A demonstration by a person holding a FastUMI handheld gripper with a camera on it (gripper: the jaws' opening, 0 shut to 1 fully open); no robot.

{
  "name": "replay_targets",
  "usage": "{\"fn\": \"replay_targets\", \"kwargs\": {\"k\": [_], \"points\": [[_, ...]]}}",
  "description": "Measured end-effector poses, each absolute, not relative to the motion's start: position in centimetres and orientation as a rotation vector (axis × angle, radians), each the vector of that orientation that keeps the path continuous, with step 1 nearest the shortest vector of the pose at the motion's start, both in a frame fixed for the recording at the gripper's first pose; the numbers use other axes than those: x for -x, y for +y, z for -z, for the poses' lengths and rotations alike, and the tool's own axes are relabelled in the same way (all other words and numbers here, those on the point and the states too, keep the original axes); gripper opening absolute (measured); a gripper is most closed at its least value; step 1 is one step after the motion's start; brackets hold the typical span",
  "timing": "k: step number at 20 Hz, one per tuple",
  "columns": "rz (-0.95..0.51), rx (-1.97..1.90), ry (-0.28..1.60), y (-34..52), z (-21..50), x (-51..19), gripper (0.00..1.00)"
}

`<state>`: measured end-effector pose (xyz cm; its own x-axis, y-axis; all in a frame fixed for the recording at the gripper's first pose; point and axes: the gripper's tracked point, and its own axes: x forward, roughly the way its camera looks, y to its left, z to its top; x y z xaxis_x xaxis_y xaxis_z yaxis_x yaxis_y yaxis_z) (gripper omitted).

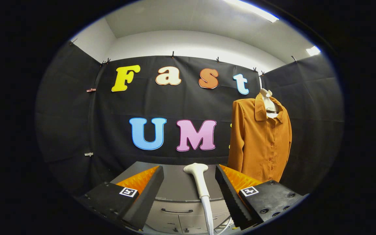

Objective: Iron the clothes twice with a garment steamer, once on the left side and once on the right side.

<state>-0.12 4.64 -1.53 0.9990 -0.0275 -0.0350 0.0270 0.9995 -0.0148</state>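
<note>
Gripper (189, 176) fingers spread wide, pinching nothing. Steamer head (197, 176) sits betw. the fingers w/o touching either: smooth off-white plastic, flared top, neck narrowing down into a hose. It rests on a grey cabinet (178, 182) w/ a drawer handle below. Shirt (261, 143) hangs beyond the right finger, on a pale hanger vs. black cloth wall: rust-orange, matte fabric, collared, buttoned front, long sleeves.

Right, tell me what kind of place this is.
Probably a staged recording booth: black cloth walls, an orange shirt on a hanger, a steamer head on a grey cabinet, lying between the open claw fingers.
</note>
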Motion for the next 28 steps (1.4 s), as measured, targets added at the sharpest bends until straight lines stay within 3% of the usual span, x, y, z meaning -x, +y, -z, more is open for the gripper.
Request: {"fn": "replay_targets", "kwargs": {"k": [10, 18, 28], "points": [[0.046, 0.02, 0.123, 3.0, 5.2, -7.1, 0.98], [-0.014, 0.025, 0.305, 1.2, 11.3, -17.0, 0.99], [-0.003, 0.016, 0.544, -0.7, 18.8, -23.5, 0.99]]}}
